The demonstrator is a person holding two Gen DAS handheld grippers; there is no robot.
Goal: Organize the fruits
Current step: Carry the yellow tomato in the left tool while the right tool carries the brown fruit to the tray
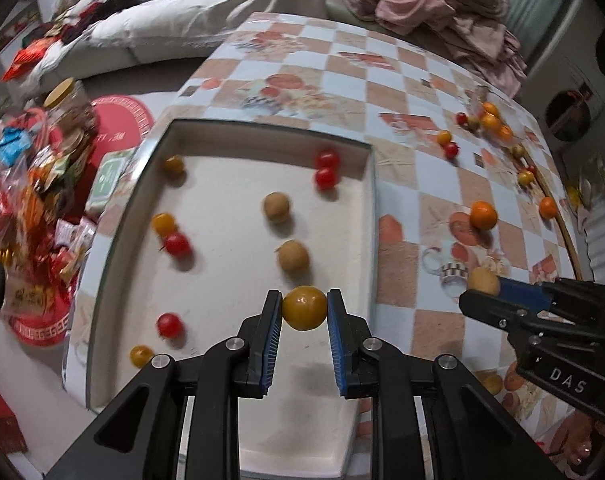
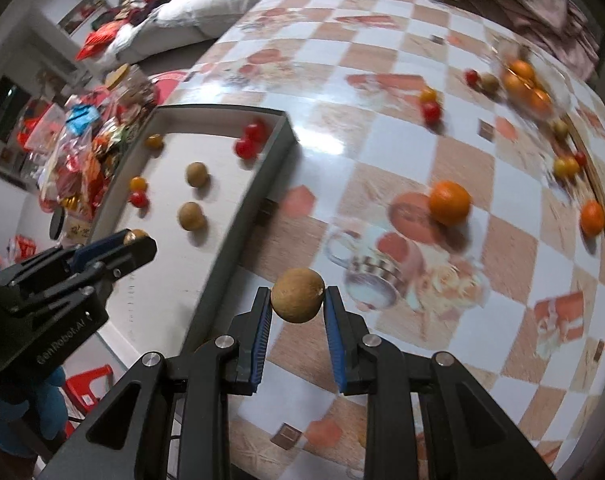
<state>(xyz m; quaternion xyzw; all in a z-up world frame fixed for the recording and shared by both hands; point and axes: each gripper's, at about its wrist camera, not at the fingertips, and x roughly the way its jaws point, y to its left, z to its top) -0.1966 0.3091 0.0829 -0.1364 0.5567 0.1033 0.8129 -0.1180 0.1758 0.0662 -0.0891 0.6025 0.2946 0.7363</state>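
Over the near right part of the white tray [image 1: 372, 216], the left gripper [image 1: 304, 309] is clamped on a yellow cherry tomato [image 1: 304, 308], blue pads pressing both its sides. Red and yellow tomatoes and two brown longans [image 1: 292, 259] lie scattered in the tray beyond. To the right, above the checkered tablecloth [image 2: 382, 152] just beside the tray, the right gripper [image 2: 298, 295] squeezes a brown longan [image 2: 298, 294]; being round, it shows no long axis. An orange [image 2: 449, 203] sits farther right.

Yellow tomato [image 1: 304, 308], tan-brown longan [image 2: 298, 295], red tomatoes [image 1: 326, 169], orange [image 2: 450, 203], white tray [image 1: 344, 236], worktop [image 1: 398, 92] was checked peach and white.
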